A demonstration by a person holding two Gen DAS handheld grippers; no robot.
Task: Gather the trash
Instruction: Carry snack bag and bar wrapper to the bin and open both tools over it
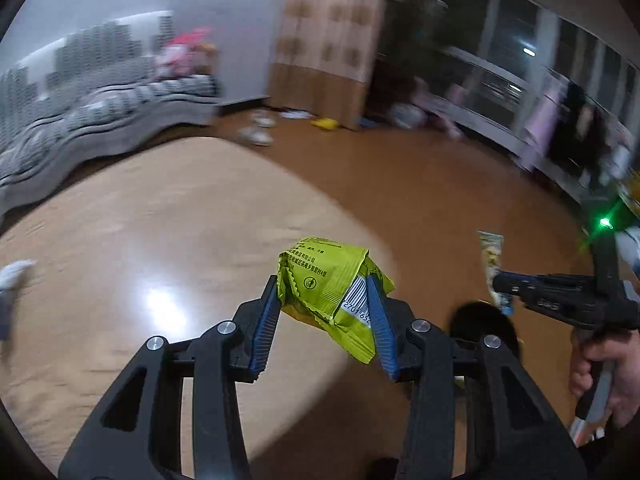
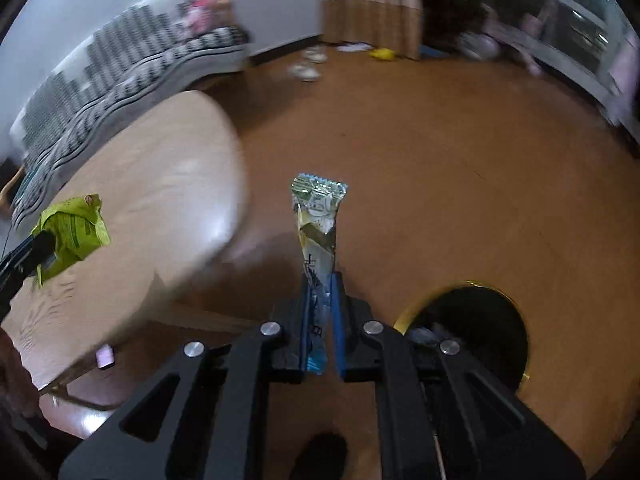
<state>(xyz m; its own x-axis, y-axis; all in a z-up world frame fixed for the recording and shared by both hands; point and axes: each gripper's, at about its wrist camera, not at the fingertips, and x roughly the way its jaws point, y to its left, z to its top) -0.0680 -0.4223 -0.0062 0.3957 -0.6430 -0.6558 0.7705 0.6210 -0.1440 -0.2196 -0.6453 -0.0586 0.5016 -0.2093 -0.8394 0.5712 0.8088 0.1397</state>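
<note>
Right gripper (image 2: 322,320) was clamped on a thin wrapper (image 2: 318,220), left gripper (image 1: 326,312) on a green packet (image 1: 328,280); either risked slipping short of the bin (image 2: 476,320).

snack bag (image 1: 324,284): lime green, black print, white barcode patch
slim wrapper (image 2: 318,220): silvery, pale green and gold, blue at the lower end
left hand-held gripper (image 1: 325,300): black, blue ribbed pads
right hand-held gripper (image 2: 323,304): black, blue pads
worktop (image 1: 140,240): pale wood grain
floor (image 2: 440,180): orange-brown
bin (image 2: 480,320): black, gold rim
bed cover (image 1: 80,120): grey, black-and-white checks
curtain (image 1: 328,32): beige, tan squares
</note>
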